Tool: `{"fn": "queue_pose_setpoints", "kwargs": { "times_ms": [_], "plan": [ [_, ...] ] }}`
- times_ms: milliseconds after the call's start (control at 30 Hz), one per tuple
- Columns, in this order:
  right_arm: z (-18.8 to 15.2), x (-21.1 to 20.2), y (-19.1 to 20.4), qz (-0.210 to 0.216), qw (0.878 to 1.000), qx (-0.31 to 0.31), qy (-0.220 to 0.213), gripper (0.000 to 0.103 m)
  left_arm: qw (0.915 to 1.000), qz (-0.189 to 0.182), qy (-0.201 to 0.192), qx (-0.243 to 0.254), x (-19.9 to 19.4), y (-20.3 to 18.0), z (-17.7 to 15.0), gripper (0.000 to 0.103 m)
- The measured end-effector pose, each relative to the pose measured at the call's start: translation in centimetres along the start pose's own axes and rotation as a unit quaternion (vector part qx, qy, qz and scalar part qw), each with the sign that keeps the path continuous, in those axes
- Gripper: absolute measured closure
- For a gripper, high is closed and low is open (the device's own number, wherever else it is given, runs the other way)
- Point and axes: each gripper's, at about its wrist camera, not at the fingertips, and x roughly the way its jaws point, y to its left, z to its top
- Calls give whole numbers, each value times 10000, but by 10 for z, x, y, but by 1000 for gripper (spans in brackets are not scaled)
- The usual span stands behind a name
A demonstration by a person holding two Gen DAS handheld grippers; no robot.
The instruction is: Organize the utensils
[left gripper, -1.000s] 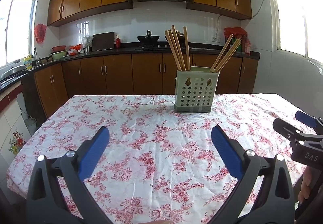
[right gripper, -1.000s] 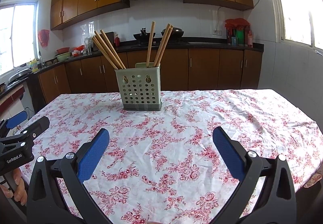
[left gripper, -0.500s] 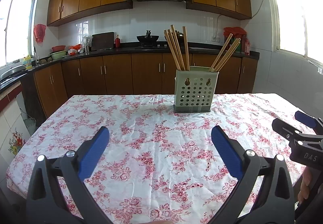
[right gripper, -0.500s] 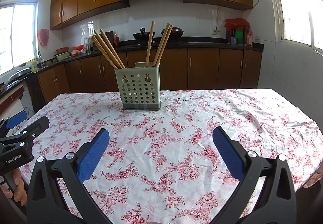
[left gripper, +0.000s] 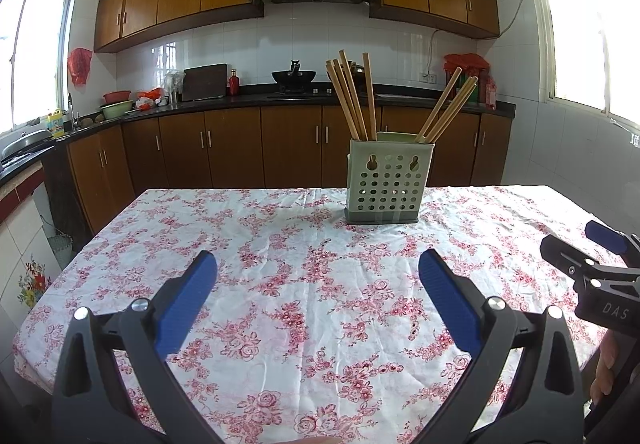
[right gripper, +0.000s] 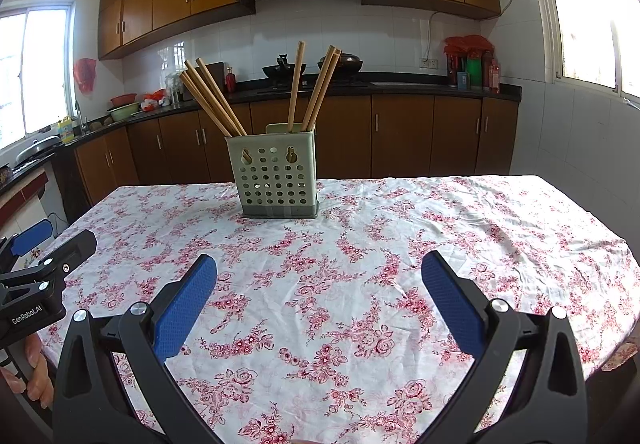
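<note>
The left claw (left gripper: pixel 318 276) and right claw (right gripper: pixel 319 280) hover wide and empty short of the holder (right gripper: pixel 276 174), which stands on the counter (right gripper: pixel 440 228) keeping its chopsticks (right gripper: pixel 212 102) upright for retrieval.

Readable text, two items only. My right gripper (left gripper: pixel 600 264), seen at the right edge of the left wrist view, carries white letters "DAS" on its black body. My left gripper (right gripper: pixel 36 264), at the left edge of the right wrist view, reads "GenRobot.AI"
</note>
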Motion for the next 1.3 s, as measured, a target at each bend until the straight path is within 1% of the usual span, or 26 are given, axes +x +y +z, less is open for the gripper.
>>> {"fn": "queue_pose_setpoints", "kwargs": {
  "times_ms": [1300],
  "plan": [
    [0, 0, 0, -1, 10000, 17, 23, 2, 10000, 8, 21, 27, 1, -3, 1, 4]
  ]
}}
